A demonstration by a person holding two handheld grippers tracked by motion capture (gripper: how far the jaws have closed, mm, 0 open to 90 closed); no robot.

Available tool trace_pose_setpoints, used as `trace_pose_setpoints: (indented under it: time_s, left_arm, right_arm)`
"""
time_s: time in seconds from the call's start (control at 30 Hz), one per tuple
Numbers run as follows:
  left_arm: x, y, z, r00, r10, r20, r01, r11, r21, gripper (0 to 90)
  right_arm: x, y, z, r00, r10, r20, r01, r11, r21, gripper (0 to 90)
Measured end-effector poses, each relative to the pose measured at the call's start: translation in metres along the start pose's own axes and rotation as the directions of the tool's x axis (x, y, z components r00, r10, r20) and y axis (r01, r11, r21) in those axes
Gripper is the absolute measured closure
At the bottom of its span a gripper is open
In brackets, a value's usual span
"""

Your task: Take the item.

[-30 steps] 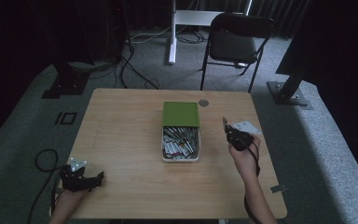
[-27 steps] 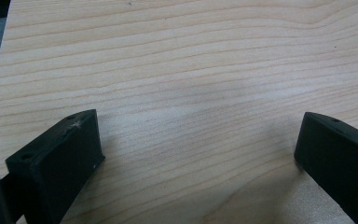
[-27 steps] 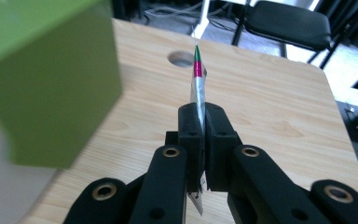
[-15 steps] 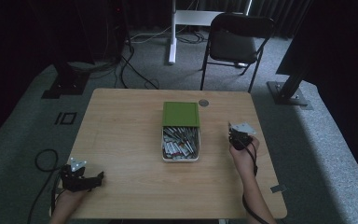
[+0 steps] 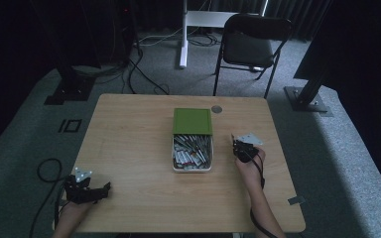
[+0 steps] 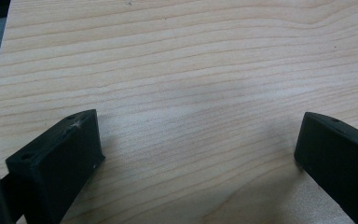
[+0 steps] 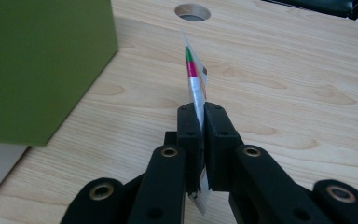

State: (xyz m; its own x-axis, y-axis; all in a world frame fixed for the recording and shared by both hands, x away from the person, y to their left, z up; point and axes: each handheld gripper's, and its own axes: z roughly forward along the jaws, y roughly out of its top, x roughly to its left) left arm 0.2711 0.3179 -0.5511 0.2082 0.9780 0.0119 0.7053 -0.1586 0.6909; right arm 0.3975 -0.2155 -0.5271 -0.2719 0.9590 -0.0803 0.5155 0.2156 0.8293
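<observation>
A white box [image 5: 192, 166] of several silver sachets stands mid-table, its green lid [image 5: 192, 121] lying over the far half. My right gripper [image 7: 202, 121] is shut on one thin silver sachet [image 7: 195, 79] with green and pink print, held on edge just above the wood to the right of the green lid [image 7: 42, 65]. From above, that right gripper [image 5: 239, 147] sits just right of the box. My left gripper [image 5: 95, 190] rests near the table's front left corner, with its jaws spread wide over bare wood [image 6: 191, 93] and nothing between them.
A round cable hole [image 5: 217, 109] lies in the table beyond the lid. A black folding chair [image 5: 250, 47] stands behind the table, with a white stand [image 5: 184, 34] and floor cables to its left. A dark post base [image 5: 305, 99] sits at the right.
My right gripper has drifted left and slightly nearer, closing in on the box's right side with the sachet still held. The left gripper has stayed put.
</observation>
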Motion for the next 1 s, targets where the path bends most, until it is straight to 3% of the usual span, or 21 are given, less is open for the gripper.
trace_pose_setpoints:
  time_s: [0.17, 0.27, 0.3, 0.37, 0.4, 0.5, 0.63, 0.9, 1.0]
  left_arm:
    - [0.0, 0.0, 0.0, 1.0, 0.0, 0.0, 0.0, 1.0, 0.0, 1.4]
    - [0.0, 0.0, 0.0, 1.0, 0.0, 0.0, 0.0, 1.0, 0.0, 1.4]
    - [0.0, 0.0, 0.0, 1.0, 0.0, 0.0, 0.0, 1.0, 0.0, 1.4]
    - [0.0, 0.0, 0.0, 1.0, 0.0, 0.0, 0.0, 1.0, 0.0, 1.4]
    - [0.0, 0.0, 0.0, 1.0, 0.0, 0.0, 0.0, 1.0, 0.0, 1.4]
    - [0.0, 0.0, 0.0, 1.0, 0.0, 0.0, 0.0, 1.0, 0.0, 1.4]
    - [0.0, 0.0, 0.0, 1.0, 0.0, 0.0, 0.0, 1.0, 0.0, 1.4]
    - [0.0, 0.0, 0.0, 1.0, 0.0, 0.0, 0.0, 1.0, 0.0, 1.4]
    - [0.0, 0.0, 0.0, 1.0, -0.001, 0.0, 0.001, 1.0, 0.0, 1.4]
  right_arm:
    - [0.017, -0.006, 0.009, 0.9987, -0.025, -0.044, 0.026, 0.9993, 0.025, 80.9]
    - [0.021, -0.009, 0.012, 0.9983, -0.02, -0.056, 0.022, 0.9992, 0.033, 77.9]
    - [0.024, -0.012, 0.016, 0.9961, -0.006, -0.088, 0.009, 0.9991, 0.042, 72.0]
    - [0.025, -0.013, 0.017, 0.9936, 0.01, -0.113, -0.004, 0.9986, 0.053, 68.8]
    - [0.027, -0.014, 0.018, 0.9875, 0.009, -0.157, -0.002, 0.9989, 0.047, 64.4]
    - [0.029, -0.014, 0.015, 0.9816, 0.003, -0.191, 0.003, 0.9995, 0.032, 57.3]
    - [0.025, -0.011, 0.007, 0.9765, 0.028, -0.214, -0.025, 0.9995, 0.017, 47.6]
    - [0.018, -0.011, -0.014, 0.9762, 0.024, -0.215, -0.026, 0.9996, -0.005, 34.1]
    - [0.01, -0.014, -0.025, 0.9748, 0.055, -0.216, -0.054, 0.9985, 0.01, 24.6]
